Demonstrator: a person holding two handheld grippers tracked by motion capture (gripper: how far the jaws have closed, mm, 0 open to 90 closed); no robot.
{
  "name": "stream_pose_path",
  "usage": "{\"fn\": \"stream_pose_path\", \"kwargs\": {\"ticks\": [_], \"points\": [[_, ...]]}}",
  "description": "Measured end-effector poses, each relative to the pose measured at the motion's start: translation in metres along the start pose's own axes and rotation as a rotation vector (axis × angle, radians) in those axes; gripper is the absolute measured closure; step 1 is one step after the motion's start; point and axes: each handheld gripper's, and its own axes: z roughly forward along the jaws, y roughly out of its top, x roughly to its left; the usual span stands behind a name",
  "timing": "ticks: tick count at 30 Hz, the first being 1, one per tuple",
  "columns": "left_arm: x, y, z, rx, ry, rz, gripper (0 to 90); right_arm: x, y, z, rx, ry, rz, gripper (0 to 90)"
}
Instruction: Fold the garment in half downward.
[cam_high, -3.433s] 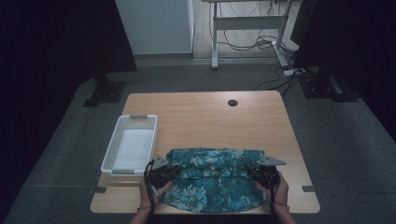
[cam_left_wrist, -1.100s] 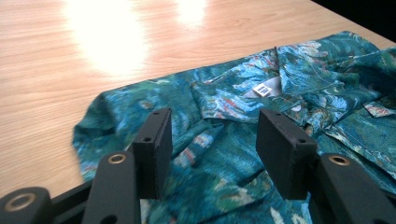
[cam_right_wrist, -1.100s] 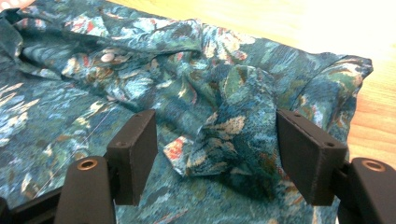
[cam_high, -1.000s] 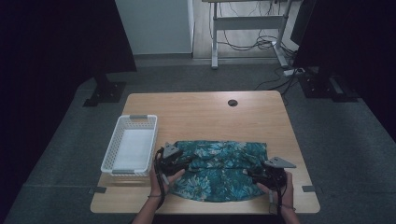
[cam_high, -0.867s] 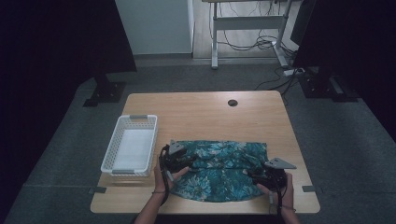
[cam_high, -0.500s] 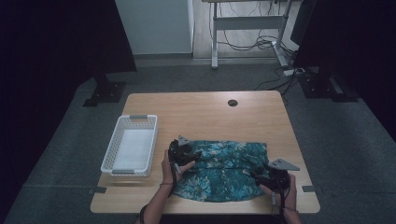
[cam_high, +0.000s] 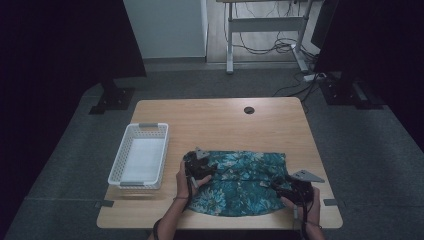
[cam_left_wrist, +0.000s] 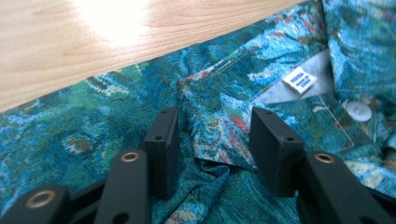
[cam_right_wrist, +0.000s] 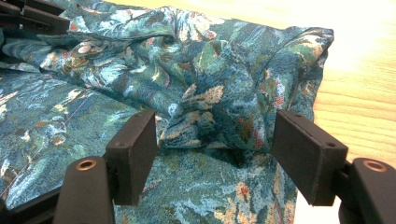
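Shirt (cam_high: 240, 182) lies folded at the near edge of the table (cam_high: 220, 120), teal floral print, white basket (cam_high: 140, 160) just beside it on the left. My left gripper (cam_high: 199, 170) sits on the shirt's left end near the collar; jaws have just been closing, about half wide, a ridge of cloth between them, pads not pressing yet. My right gripper (cam_high: 295, 187) is at the right end, jaws wide, straddling a bunched fold without gripping. Label (cam_left_wrist: 298, 79) and button (cam_left_wrist: 357, 110) visible in the left gripper view.
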Motion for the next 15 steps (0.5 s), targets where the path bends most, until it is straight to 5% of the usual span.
{"fn": "stream_pose_path", "kwargs": {"ticks": [15], "points": [[-0.0041,-0.0033,-0.0028,-0.028,-0.017,-0.028,82.8,-0.0022,-0.0007,-0.0015,-0.006,-0.007,0.016,30.6]]}}
